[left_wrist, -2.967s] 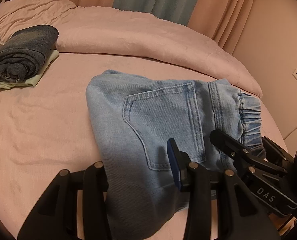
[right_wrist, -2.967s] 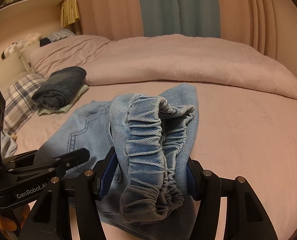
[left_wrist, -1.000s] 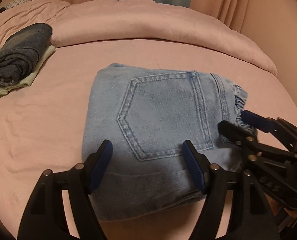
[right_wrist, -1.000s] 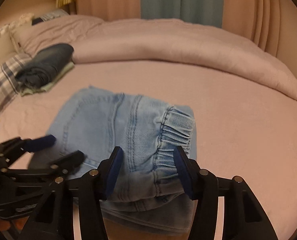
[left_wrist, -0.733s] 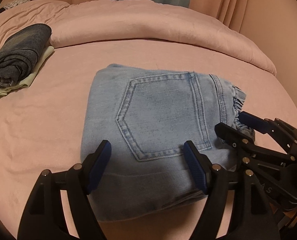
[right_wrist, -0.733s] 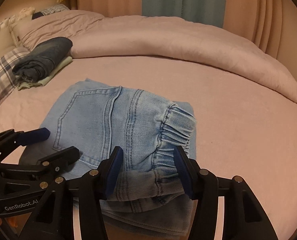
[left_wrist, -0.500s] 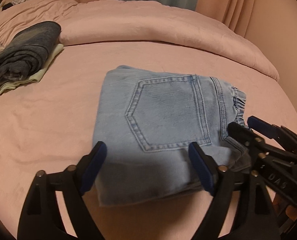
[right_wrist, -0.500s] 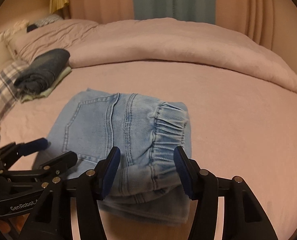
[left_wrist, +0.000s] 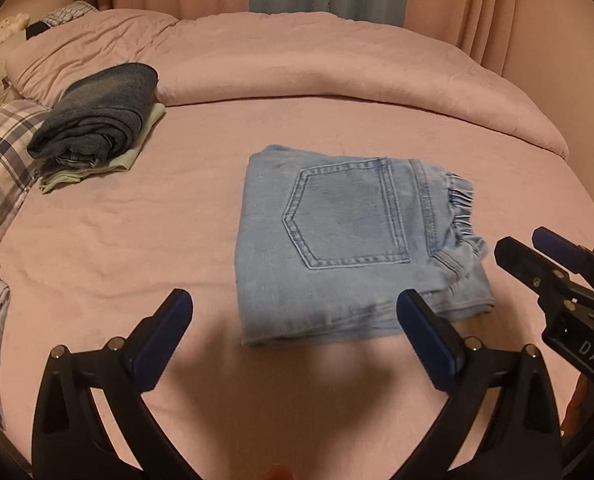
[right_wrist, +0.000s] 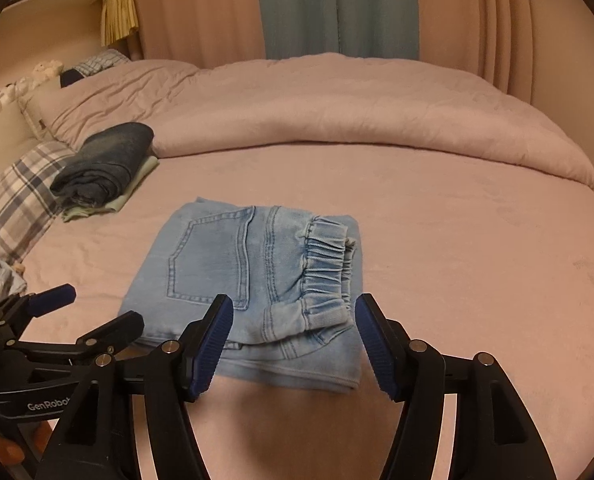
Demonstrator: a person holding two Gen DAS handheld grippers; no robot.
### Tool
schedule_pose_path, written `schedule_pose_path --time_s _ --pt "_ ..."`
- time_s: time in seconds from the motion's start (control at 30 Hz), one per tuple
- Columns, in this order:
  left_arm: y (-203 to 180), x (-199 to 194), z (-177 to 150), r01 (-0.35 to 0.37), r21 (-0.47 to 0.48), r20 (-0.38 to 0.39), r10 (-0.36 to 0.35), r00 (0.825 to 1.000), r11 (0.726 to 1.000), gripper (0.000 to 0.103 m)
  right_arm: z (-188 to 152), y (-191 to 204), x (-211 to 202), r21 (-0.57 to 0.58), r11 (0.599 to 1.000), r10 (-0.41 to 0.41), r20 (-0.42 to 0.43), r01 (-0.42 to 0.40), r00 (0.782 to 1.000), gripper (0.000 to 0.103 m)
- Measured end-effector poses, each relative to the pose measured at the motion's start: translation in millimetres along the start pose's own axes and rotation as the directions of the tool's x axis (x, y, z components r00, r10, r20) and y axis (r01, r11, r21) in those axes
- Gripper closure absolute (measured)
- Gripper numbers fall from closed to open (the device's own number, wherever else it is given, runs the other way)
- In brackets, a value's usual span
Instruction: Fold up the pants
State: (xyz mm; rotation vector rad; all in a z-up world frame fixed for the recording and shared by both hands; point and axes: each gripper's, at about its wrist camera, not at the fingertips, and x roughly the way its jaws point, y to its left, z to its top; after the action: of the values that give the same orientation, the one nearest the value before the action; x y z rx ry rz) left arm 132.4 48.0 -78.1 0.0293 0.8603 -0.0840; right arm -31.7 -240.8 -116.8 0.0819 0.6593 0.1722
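Looking down over both of my tools, I see the light blue denim pants (left_wrist: 353,240) lying as a compact folded rectangle on the pink bed sheet (left_wrist: 137,240), near the middle of the mattress. The back pocket faces up and the gathered elastic cuff (right_wrist: 325,276) is turned on top at the right side, so the loose ends are tucked inside the bundle and it keeps its shape alone.

My left gripper (left_wrist: 293,324) is wide open and holds nothing; it hovers just before the near edge of the pants without touching. My right gripper (right_wrist: 291,340) is also spread wide and empty, its blue pads on either side of the near corner, apart from the cloth. I judge the fold is finished, because no fabric is pinched.

A folded dark blue garment (left_wrist: 97,116) lies on a pale green one (left_wrist: 133,156) by the plaid pillow (left_wrist: 1,164), well apart; probably this is the pile where finished pieces go.
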Motion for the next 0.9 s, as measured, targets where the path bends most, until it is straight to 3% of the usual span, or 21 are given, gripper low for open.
schedule_pose_path --time_s 0.33,0.47,0.63,0.9 --pt "-4.3 -43.4 -3.9 0.010 -0.004 0.038 -0.010 0.999 1.000 0.001 -4.2 4.5 -32.7 0.008 1.000 0.009 0.022 -0.009 1.000 0.038" --pt "-3.9 -63.8 -7.9 0.001 -0.023 0.056 0.001 0.998 1.000 0.001 -9.8 4.9 -49.0 0.021 1.000 0.012 0.035 -0.013 0.999 0.029" --pt "-8.1 -82.0 -17.2 -0.028 -0.019 0.053 0.029 0.998 0.999 0.001 -17.2 3.4 -69.2 0.033 0.999 0.006 0.054 -0.008 0.999 0.026" --pt "-13.7 -105.1 -32.5 -0.004 -0.035 0.041 0.005 0.999 0.999 0.001 -32.2 4.4 -94.3 0.042 0.999 0.014 0.060 -0.016 0.998 0.021"
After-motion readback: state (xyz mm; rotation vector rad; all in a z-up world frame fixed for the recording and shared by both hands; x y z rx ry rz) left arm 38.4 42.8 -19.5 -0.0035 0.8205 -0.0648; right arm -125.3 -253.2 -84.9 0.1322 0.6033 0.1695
